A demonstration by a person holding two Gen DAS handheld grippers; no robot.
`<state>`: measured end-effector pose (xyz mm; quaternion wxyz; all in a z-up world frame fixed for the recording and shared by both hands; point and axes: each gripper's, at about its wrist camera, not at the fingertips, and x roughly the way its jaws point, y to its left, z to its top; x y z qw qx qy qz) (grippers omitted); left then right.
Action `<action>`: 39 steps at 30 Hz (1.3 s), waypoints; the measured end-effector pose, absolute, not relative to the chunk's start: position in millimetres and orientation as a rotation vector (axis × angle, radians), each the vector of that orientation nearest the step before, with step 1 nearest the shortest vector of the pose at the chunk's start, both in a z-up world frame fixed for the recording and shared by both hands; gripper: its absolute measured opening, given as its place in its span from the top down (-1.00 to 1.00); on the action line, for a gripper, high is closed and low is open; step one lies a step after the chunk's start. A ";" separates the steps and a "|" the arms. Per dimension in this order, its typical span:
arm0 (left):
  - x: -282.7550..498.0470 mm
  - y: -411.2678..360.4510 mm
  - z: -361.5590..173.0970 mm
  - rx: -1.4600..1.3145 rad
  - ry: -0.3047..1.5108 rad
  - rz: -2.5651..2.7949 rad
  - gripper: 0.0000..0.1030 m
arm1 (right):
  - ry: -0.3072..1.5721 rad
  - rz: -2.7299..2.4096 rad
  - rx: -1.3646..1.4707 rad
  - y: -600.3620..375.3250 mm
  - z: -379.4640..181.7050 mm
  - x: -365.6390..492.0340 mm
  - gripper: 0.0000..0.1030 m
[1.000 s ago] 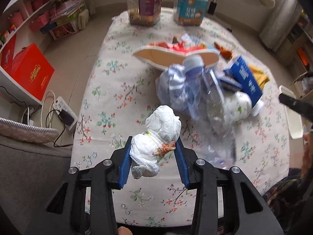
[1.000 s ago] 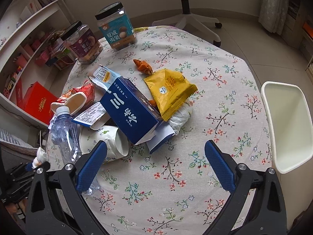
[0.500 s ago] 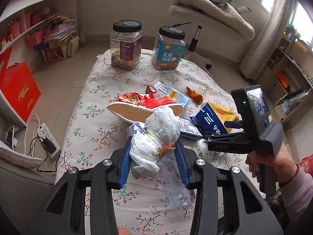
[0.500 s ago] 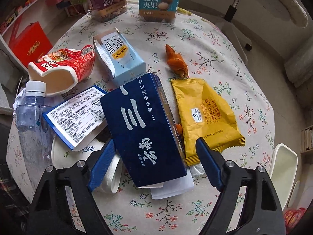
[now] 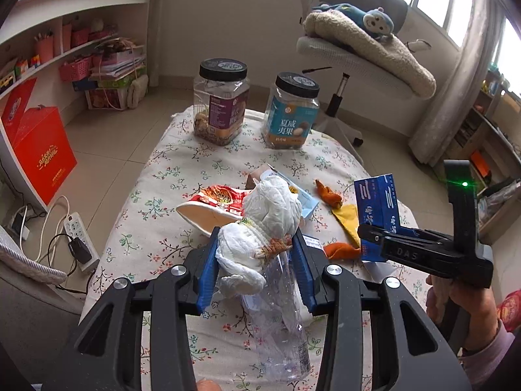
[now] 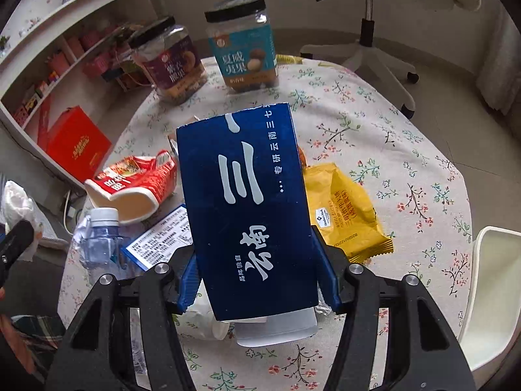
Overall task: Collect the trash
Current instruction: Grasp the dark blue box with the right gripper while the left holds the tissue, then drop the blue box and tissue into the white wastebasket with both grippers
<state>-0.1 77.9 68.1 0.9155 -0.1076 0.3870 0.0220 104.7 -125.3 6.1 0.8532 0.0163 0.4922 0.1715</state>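
My left gripper (image 5: 257, 234) is shut on a crumpled white tissue wad (image 5: 270, 205) with an orange stain, held above the floral table (image 5: 176, 169). A dark blue carton (image 6: 247, 202) with white characters stands between the pads of my right gripper (image 6: 255, 244); its jaws are closing and both pads touch the carton's sides. In the left wrist view that carton (image 5: 377, 202) is tilted up off the table in the right gripper (image 5: 374, 241), held by a hand. A crushed clear bottle (image 5: 280, 325) lies under the tissue.
On the table lie a red noodle cup (image 6: 136, 182), a yellow packet (image 6: 342, 211), orange peel (image 5: 327, 192), a printed label (image 6: 162, 241) and a paper cup (image 6: 205, 316). Two black-lidded jars (image 5: 221, 107) (image 5: 291, 110) stand at the far end. A white bin (image 6: 495, 293) is at the right.
The right jaws have narrowed from wide open onto the blue carton, which has come up off the pile. My left gripper has tipped upward, still holding the tissue.
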 end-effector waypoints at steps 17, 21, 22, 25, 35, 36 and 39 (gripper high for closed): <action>9.3 10.9 86.8 -0.204 0.629 0.018 0.20 | 0.779 0.293 0.106 -190.7 69.4 63.5 -0.10; 11.2 -9.9 86.8 -0.193 0.615 -0.007 0.20 | 0.752 0.250 0.113 -212.8 75.0 57.4 -0.10; 11.7 -15.4 87.0 -0.189 0.612 -0.014 0.20 | 0.743 0.239 0.110 -217.5 76.4 55.0 -0.10; 13.6 -33.2 86.5 -0.164 0.608 -0.038 0.20 | 0.721 0.202 0.107 -234.7 80.3 51.1 -0.10; 14.0 -79.2 80.2 -0.114 0.619 -0.111 0.20 | 0.690 0.040 0.155 -312.7 87.9 38.0 -0.10; 13.7 -84.1 80.0 -0.109 0.620 -0.118 0.20 | 0.690 0.023 0.160 -320.8 87.4 36.8 -0.10; 13.0 -98.4 77.9 -0.091 0.626 -0.142 0.20 | 0.700 -0.025 0.184 -345.4 86.6 32.3 -0.11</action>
